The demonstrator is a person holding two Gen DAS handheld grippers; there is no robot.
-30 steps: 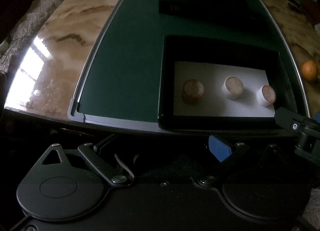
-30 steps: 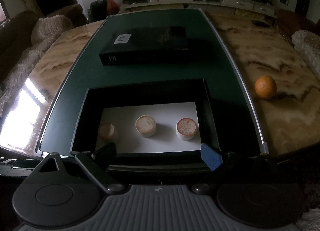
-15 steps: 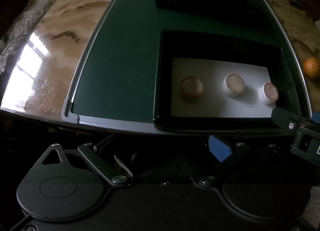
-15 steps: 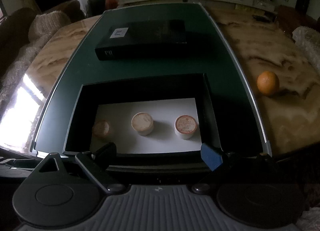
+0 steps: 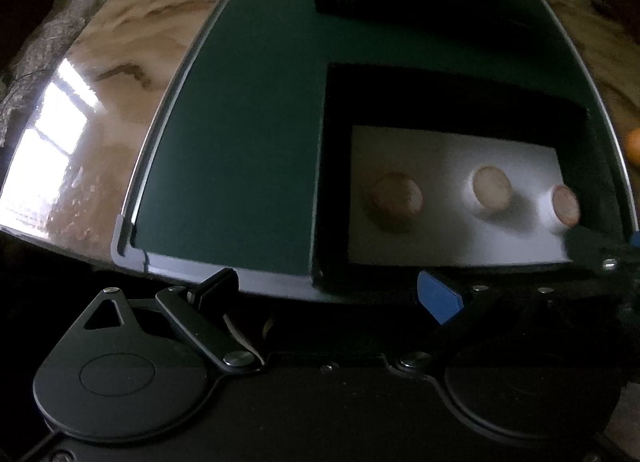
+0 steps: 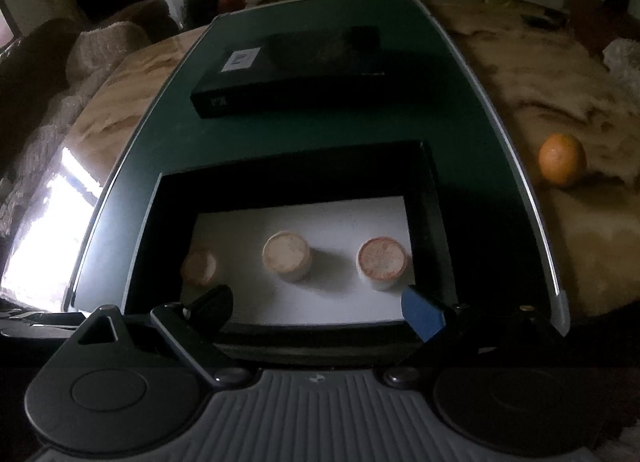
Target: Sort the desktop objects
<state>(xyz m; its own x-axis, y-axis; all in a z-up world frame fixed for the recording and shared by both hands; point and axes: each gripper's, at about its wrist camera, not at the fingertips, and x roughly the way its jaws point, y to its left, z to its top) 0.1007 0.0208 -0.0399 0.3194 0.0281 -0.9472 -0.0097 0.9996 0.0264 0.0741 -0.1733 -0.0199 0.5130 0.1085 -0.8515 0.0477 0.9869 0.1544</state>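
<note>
Your left hand-held gripper [image 5: 326,292] and right hand-held gripper [image 6: 316,304] both stand wide open, holding nothing, at the 6 o'clock edge of the tabletop [image 6: 520,74]. Three round lidded tubs, left [image 6: 199,267], middle [image 6: 286,255] and right [image 6: 382,262], sit apart in a row inside the open black box [image 6: 426,198]. A closed black case [image 6: 288,70] lies at 12 o'clock; an orange [image 6: 562,159] rests at 2 o'clock
</note>
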